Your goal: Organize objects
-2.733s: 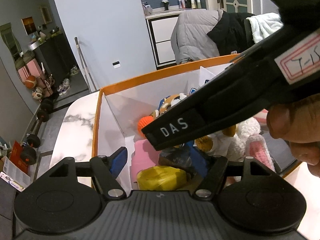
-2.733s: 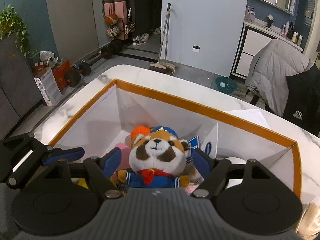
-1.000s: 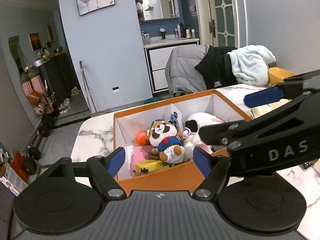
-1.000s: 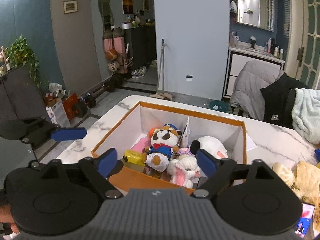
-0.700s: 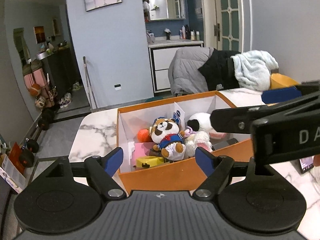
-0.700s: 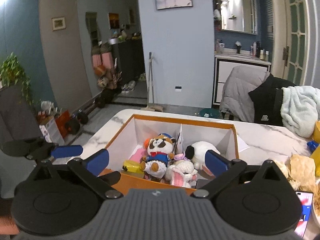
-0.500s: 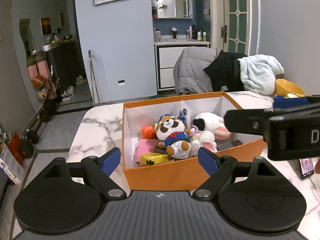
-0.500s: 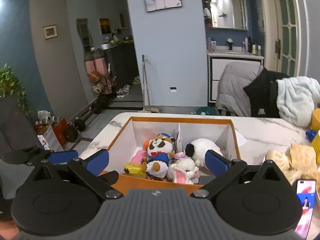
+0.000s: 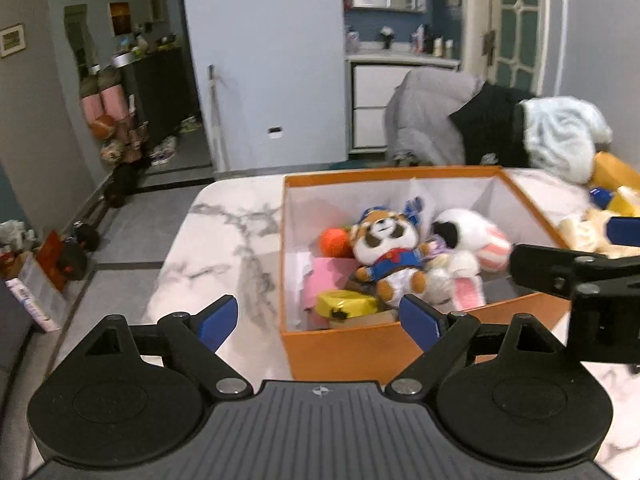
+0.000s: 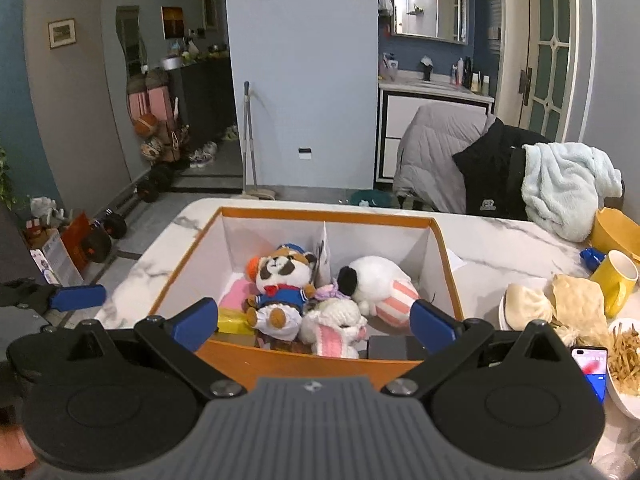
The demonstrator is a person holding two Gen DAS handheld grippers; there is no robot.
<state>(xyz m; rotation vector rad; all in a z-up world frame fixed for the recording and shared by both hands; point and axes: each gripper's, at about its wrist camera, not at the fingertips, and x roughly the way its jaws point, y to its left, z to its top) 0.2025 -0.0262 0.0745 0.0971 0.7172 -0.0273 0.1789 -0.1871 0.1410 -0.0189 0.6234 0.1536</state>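
An orange box (image 9: 348,346) (image 10: 304,360) with white inner walls stands on the marble table (image 9: 224,232). In it lie a red panda plush (image 9: 384,240) (image 10: 280,276), a white and black plush (image 9: 460,232) (image 10: 372,276), a pink-eared bunny (image 10: 332,328), an orange ball (image 9: 334,240), a pink pad (image 9: 324,280) and a yellow item (image 9: 348,304). My left gripper (image 9: 318,318) is open and empty, held back from the box's near left corner. My right gripper (image 10: 314,326) is open and empty, held above the near wall.
To the right of the box are a yellow mug (image 10: 614,280), a plate with flatbread (image 10: 552,300), a phone (image 10: 592,368), a bowl of food (image 10: 626,364) and a yellow bowl (image 10: 616,232). Jackets and a towel hang on chairs (image 10: 500,168) behind. The table's left edge drops to the floor.
Both grippers have pulled back and up from inside the box, where the right one stood around the red panda plush. They are now clear of the box, both open and empty.
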